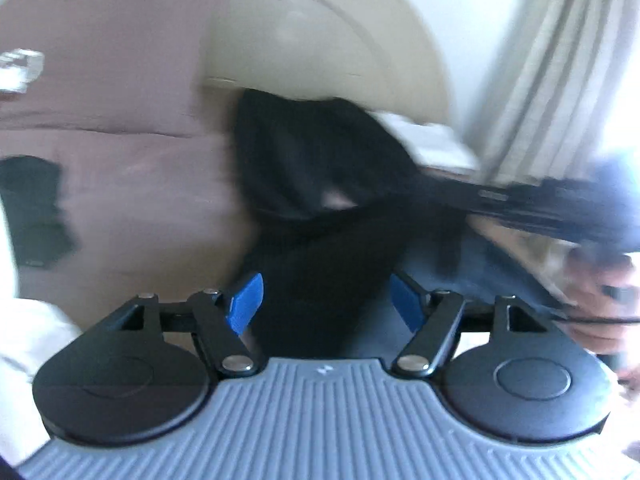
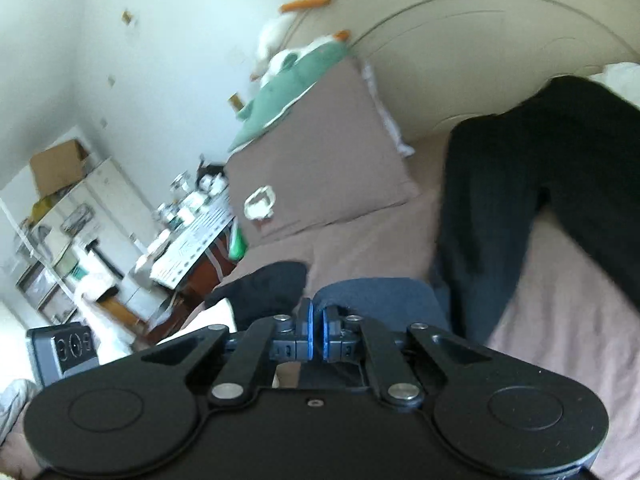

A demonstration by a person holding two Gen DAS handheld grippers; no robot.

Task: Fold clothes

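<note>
A black garment [image 1: 320, 168] rises in a heap off the pinkish-brown bed [image 1: 140, 184] in the blurred left wrist view. My left gripper [image 1: 326, 302] stands open just short of it, and its blue pads [image 1: 246, 304] touch nothing. My right gripper [image 1: 560, 208] comes in from the right, with a hand [image 1: 600, 308] behind it. In the right wrist view the right gripper [image 2: 316, 328] is shut, and a fold of dark blue cloth [image 2: 380, 292] starts right at its tips. The black garment [image 2: 520, 180] hangs beside it on the right.
A brown pillow [image 2: 320, 160] leans on the beige headboard [image 2: 480, 60], with a green plush toy [image 2: 288, 84] on top. A small black folded item [image 2: 264, 284] lies near the bed's edge. A cluttered table [image 2: 192, 232] stands left of the bed. A curtain [image 1: 540, 60] hangs on the right.
</note>
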